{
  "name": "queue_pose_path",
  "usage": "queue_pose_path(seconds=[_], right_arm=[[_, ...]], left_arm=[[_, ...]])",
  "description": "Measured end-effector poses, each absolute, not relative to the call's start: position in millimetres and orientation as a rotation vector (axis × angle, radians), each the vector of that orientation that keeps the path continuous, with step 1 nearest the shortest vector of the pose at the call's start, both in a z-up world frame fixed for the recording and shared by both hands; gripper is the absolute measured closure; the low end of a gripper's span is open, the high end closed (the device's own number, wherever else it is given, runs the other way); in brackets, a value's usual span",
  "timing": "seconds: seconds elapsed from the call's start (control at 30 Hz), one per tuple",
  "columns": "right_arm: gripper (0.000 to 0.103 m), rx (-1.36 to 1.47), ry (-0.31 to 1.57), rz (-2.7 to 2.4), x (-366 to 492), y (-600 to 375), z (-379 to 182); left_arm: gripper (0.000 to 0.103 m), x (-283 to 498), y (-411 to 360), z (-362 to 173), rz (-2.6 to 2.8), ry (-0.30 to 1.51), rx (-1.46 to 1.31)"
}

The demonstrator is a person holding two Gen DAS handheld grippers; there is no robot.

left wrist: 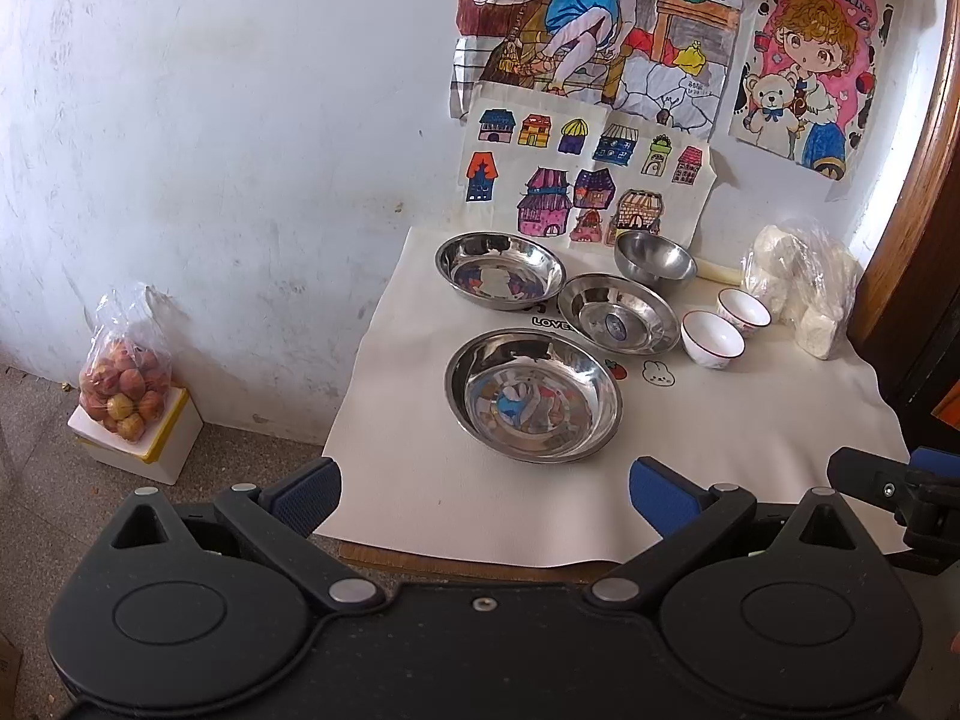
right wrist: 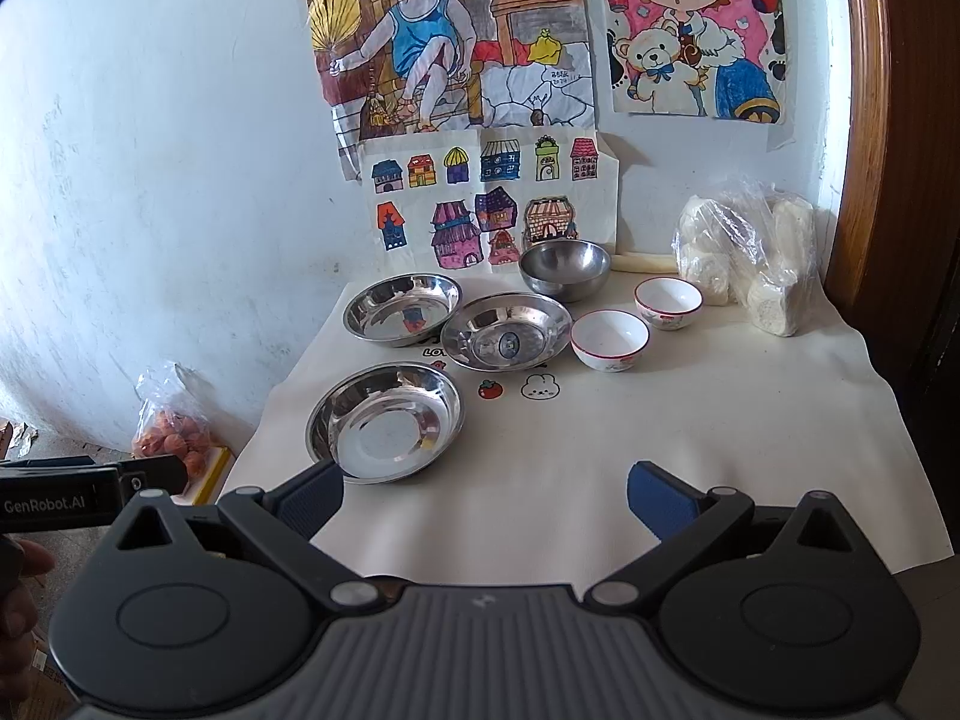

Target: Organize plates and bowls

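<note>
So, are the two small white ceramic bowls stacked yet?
No, the two small white ceramic bowls sit side by side, apart.

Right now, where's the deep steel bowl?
The deep steel bowl stands at the back of the table against the house drawing, in both views, behind the middle steel plate and left of the far white bowl.

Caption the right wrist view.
Open right tongs face three steel plates, one steel bowl, two white ceramic bowls.
</note>
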State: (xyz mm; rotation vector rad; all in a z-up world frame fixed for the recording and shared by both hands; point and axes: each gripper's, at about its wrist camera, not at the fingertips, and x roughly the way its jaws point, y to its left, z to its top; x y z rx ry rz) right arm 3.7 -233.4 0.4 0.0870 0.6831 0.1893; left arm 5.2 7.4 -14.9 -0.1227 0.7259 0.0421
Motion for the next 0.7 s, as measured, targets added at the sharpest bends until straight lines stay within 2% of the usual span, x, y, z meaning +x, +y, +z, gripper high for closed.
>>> queue_pose_path(seconds=[0.7], right_arm=[[0.0, 0.087, 0.686, 0.188, 3.5, -234.3, 0.8]], left_arm=[[0.001, 6.1, 7.7, -14.1, 0.042, 0.729, -0.124]])
